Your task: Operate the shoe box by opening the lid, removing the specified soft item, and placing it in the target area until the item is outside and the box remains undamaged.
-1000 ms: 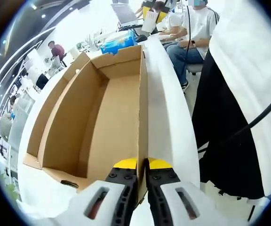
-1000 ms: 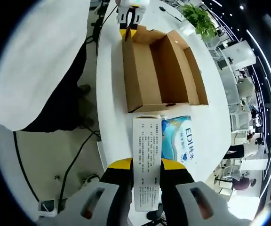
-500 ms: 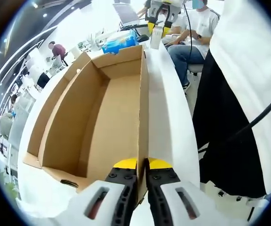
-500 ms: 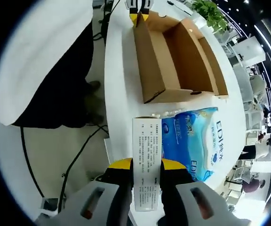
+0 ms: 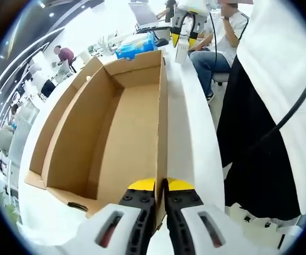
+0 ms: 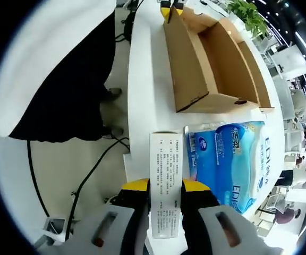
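Note:
The open cardboard shoe box [image 5: 110,127] lies on the white table [image 5: 187,122], its inside bare. My left gripper [image 5: 161,186] is shut on the box's near side wall. In the right gripper view the same box [image 6: 211,64] lies farther off, with the left gripper [image 6: 171,5] at its far end. My right gripper [image 6: 165,187] is shut on a small white printed carton [image 6: 165,196], held above the table edge. The right gripper [image 5: 186,37] with that carton shows beyond the box. A blue tissue pack [image 6: 230,162] lies beside the box's end, also seen as the blue pack [image 5: 134,48].
A person in a white top and dark apron [image 5: 270,117] stands close along the table's side. A black cable [image 6: 86,175] hangs to the floor. A green plant [image 6: 248,16] stands past the box. Seated people [image 5: 217,32] are at the table's far end.
The right gripper with the carton has drawn back from the box toward the table's end, so the tissue pack looms larger. The left gripper stays clamped on the box wall.

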The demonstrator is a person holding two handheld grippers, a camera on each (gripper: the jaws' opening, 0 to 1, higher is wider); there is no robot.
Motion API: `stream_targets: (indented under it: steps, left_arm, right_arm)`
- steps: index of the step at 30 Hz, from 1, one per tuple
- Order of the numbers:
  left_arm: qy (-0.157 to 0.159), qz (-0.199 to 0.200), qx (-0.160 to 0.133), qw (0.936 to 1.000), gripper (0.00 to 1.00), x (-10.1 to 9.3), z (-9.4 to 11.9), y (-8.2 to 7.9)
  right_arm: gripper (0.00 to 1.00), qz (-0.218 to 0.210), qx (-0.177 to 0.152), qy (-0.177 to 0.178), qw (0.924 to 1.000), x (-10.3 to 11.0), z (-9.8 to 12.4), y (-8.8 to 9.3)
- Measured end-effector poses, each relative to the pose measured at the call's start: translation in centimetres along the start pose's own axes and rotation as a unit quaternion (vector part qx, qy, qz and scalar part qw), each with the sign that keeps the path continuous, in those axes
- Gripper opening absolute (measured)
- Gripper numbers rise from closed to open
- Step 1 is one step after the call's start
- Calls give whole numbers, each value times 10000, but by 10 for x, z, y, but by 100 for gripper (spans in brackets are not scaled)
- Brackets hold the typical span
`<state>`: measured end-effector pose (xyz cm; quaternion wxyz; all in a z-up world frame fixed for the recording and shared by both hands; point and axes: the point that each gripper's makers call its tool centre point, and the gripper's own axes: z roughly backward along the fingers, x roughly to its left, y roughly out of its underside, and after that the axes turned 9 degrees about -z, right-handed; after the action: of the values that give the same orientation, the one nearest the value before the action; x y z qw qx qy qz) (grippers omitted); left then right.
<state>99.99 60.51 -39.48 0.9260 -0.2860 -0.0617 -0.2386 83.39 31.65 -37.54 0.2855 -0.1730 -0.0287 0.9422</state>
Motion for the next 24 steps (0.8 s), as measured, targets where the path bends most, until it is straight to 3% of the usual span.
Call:
stream_targets:
  steps: [20,24]
  left_arm:
    - [16,8,46,10000,4,-1,2,-3]
    - [-6,22,60,10000,5,-2,2,-4]
  right_arm:
    - [20,120,-24,-84,9999,-13,-5,8]
    - [20,196,144,-160,9996,-15,-10,17]
